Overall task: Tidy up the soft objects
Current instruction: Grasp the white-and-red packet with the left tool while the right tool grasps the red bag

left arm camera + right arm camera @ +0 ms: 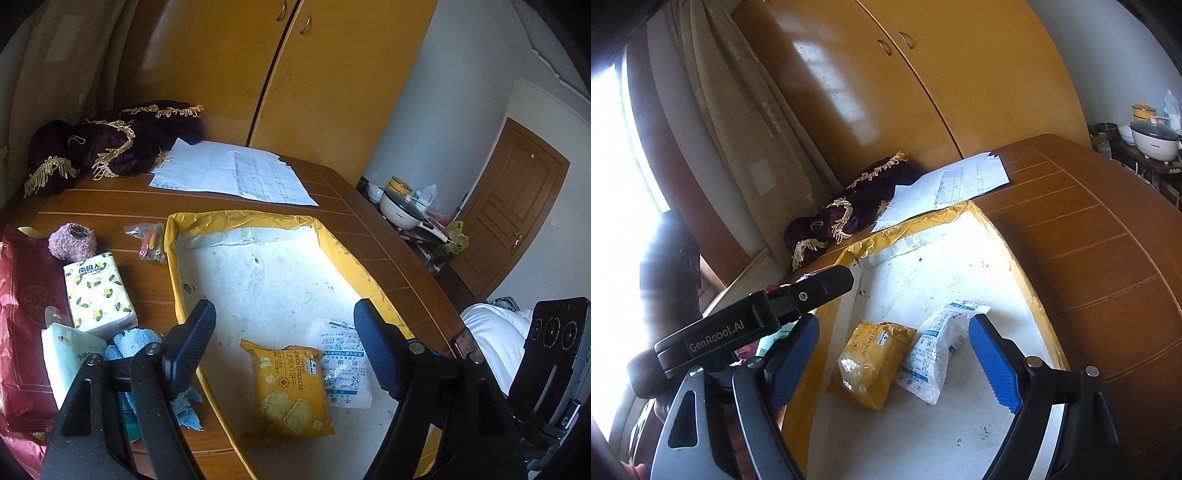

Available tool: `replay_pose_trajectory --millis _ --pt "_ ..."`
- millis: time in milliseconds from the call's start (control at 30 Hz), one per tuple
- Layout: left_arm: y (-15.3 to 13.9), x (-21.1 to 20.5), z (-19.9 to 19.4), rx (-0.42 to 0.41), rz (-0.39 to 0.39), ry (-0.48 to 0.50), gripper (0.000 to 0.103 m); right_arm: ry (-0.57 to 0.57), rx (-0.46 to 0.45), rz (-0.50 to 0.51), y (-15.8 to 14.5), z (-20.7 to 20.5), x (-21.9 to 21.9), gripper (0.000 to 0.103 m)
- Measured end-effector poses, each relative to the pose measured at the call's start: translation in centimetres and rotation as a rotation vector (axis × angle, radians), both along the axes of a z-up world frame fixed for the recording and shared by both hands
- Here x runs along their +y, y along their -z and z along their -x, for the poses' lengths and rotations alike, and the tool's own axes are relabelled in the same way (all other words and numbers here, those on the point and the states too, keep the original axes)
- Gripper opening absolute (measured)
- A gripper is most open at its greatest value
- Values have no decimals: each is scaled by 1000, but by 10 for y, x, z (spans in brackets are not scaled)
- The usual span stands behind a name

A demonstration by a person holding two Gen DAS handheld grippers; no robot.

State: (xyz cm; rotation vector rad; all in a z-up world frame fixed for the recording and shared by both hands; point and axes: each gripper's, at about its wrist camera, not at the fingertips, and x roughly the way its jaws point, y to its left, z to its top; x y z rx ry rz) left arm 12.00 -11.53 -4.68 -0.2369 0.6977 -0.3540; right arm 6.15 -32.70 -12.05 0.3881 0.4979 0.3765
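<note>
Brown wooden table [110, 206] with pale inlay lines, yellow wardrobe [332, 92] behind it, curtain [750, 129] at the window, brown door [517, 206] far off. My left gripper [284, 343] hangs wide open and empty over the white tray [258, 266] with yellow taped rim; my right gripper [894, 354] is wide open too, holding nothing. Inside the tray, near edge: yellow cracker pack [290, 391] reading "CHEESE SANDWICH CRACKERS", touching a white sachet [343, 365] with blue print. Left of the tray: lemon-print tissue pack [98, 291], pink fuzzy ball [72, 242], blue cloth [136, 341], red bag [26, 325], small bag of crayons [151, 242]. Behind the tray: papers [236, 173], purple fringed cloth [107, 147]. "GenRobot.AI" reads on the left gripper's body in the right view.
</note>
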Motion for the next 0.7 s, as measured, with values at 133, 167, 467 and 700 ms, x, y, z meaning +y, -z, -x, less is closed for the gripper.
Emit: replay_pose_trajectory --millis 133,167,467,700 --pt "-5 7 4 -9 4 -22 77 -8 -36 -5 -3 5 -1 88" --pt "-7 12 8 -9 8 -32 77 -12 -46 -4 -4 7 1 88" --pt "-31 86 88 -86 -68 -203 77 -129 -188 25 -37 48 40 103" --pt "-26 156 140 -46 -170 -433 77 -352 -190 82 -57 59 95 103"
